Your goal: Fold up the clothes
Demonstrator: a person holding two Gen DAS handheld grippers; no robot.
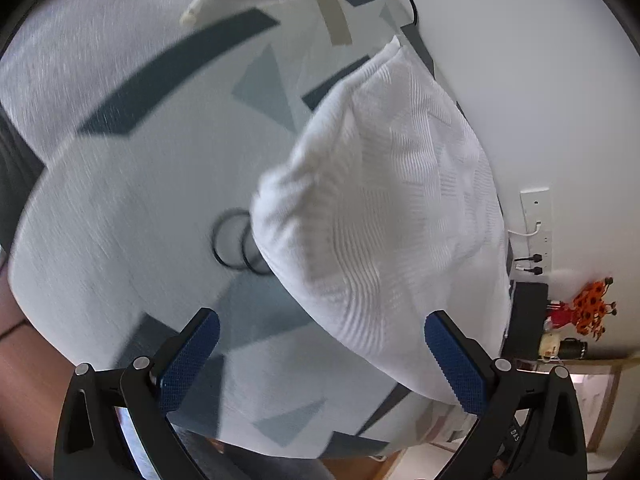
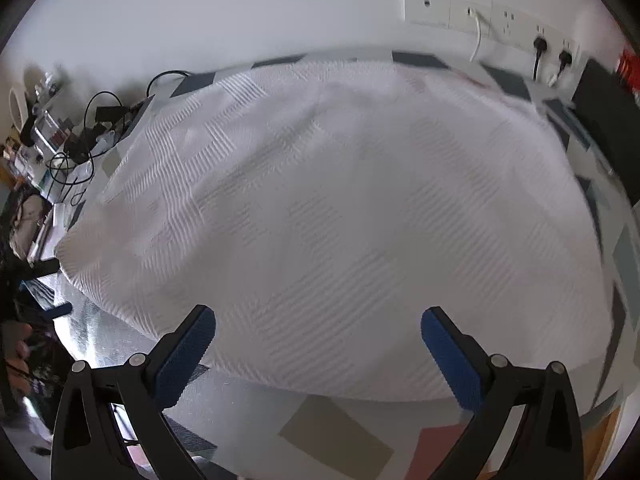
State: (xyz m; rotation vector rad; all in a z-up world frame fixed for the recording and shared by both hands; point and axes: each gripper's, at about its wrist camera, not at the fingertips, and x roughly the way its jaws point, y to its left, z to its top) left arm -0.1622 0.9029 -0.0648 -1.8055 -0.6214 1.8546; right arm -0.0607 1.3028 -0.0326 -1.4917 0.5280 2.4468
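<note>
A white ribbed, patchwork-textured knit garment lies folded on the grey geometric-patterned tablecloth. Left gripper and right gripper hover released, blue knurled pads spread wide, empty.

I'm looking at a white cloth garment, matt, woven in ribbed, waffle-like blocks. Under it the tablecloth reads as smooth matt fabric with grey patches. My left gripper has matt black plastic arms, dull metal rivets and blue knurled pads. At 1 o'clock from my right gripper, glossy white plastic sockets.
</note>
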